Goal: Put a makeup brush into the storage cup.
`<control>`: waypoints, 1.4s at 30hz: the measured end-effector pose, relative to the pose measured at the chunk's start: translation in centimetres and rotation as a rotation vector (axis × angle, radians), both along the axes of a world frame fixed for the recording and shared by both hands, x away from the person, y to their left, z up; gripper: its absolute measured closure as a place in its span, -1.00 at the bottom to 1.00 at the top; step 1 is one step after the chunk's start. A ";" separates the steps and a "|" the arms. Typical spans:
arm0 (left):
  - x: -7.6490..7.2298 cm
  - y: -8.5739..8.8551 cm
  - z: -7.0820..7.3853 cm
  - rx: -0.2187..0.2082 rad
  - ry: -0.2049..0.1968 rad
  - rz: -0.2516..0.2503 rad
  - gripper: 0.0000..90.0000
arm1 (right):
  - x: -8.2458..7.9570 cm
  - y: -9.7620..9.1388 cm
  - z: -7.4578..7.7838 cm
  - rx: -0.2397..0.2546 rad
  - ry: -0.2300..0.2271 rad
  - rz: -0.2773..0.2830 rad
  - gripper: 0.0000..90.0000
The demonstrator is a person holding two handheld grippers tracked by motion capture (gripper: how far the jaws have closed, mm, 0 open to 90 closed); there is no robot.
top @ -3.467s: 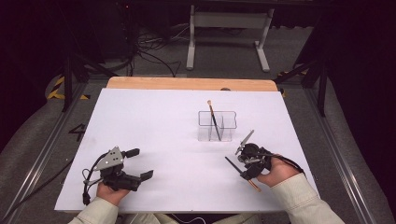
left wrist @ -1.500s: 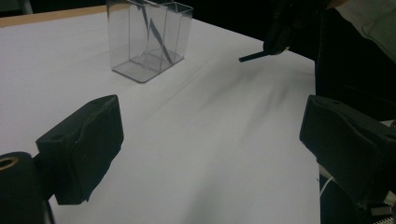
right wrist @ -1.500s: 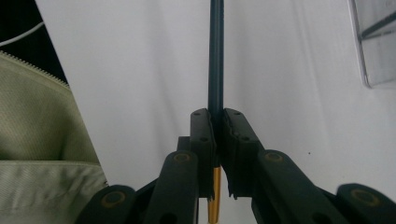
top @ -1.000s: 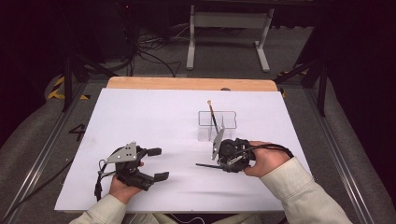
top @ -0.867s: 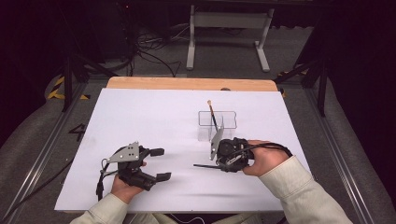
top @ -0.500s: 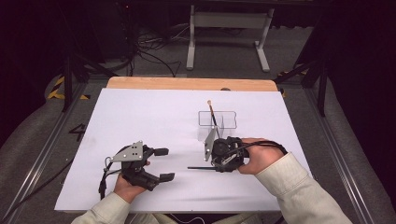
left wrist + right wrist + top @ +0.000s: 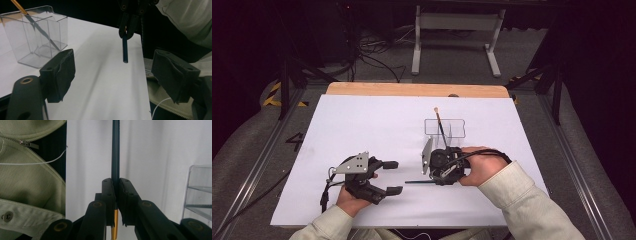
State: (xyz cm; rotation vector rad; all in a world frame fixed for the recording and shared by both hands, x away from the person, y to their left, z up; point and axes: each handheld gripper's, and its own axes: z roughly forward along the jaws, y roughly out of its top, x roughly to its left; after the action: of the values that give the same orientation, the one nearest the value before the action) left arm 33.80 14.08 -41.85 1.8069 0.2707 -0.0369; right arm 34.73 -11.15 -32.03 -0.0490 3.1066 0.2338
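A person seated at a white-topped bench (image 7: 362,125) works a hand-held gripper in each hand. The right gripper (image 7: 428,176) has its fingers clamped on a slender dark blue pencil with a gold end (image 7: 115,152), held level just above the bench with its tip pointing toward the left gripper (image 7: 393,177). The left gripper's fingers stand apart with nothing between them, though they have just been closing a little. Just beyond the right gripper stands a clear plastic divided holder (image 7: 454,129), near the bench's middle, with a second dark pencil with an orange end (image 7: 440,125) leaning inside it.
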 end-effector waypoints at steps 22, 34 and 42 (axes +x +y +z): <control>0.2 -1.3 0.1 0.026 0.001 -0.066 -0.08 | 0.3 1.6 -0.1 -0.001 0.002 0.016 0.85; 0.3 -1.6 -0.1 0.071 0.015 -0.071 0.35 | 0.3 1.7 0.1 0.006 -0.003 0.017 0.85; 0.2 -1.7 -0.1 0.096 0.029 -0.078 0.61 | 0.1 1.9 0.0 0.004 -0.008 0.027 0.85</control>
State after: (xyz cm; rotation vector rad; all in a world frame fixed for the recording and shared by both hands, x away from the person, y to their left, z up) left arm 34.04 12.34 -41.97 1.9132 0.2253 -0.1064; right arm 34.86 -9.25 -31.99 -0.0922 3.0991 0.2393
